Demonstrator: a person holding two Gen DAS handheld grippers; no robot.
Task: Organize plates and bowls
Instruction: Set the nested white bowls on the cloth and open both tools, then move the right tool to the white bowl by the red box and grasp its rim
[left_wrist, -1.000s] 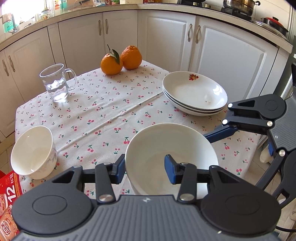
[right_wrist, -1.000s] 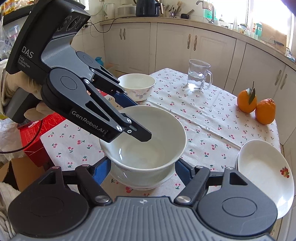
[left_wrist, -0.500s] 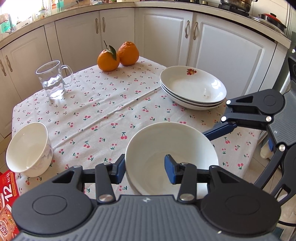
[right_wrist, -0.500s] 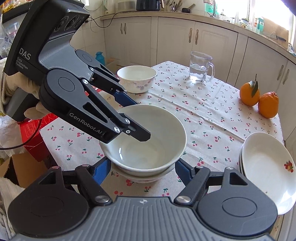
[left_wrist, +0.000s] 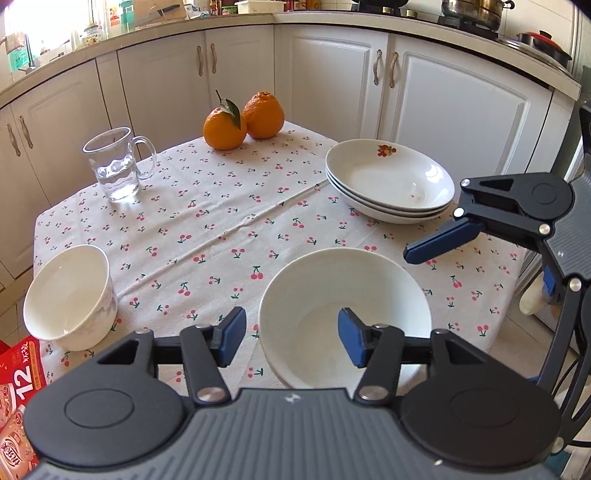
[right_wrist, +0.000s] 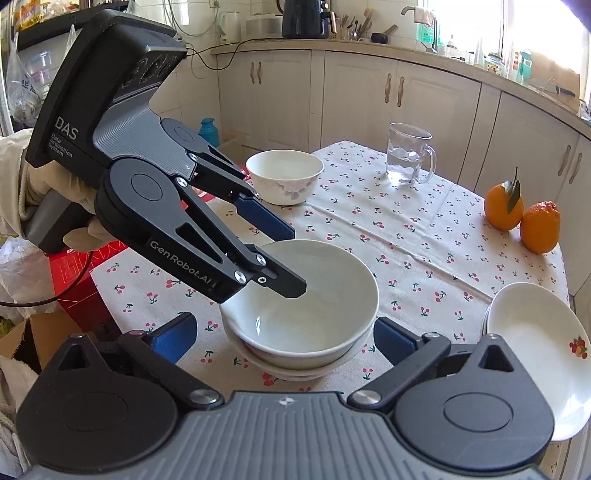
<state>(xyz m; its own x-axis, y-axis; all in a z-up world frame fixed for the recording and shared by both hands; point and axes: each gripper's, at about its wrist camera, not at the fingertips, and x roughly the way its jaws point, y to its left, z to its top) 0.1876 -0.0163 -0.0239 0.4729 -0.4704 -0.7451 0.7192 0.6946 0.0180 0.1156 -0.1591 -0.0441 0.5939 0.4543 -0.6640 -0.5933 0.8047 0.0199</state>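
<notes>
A white bowl sits nested on another bowl near the table's front edge; it also shows in the right wrist view. My left gripper is open, its fingers straddling the bowl's near rim without pinching it; it shows from the side in the right wrist view. My right gripper is open, fingers either side of the bowl stack, apart from it. A third white bowl stands at the left edge. A stack of three white plates lies at the right.
A glass mug of water and two oranges stand at the far side of the cherry-print tablecloth. A red box is below the left edge. White kitchen cabinets ring the table.
The left gripper's fingers have spread apart and let go of the bowl, which now rests on the lower bowl. Both grippers have drawn back slightly.
</notes>
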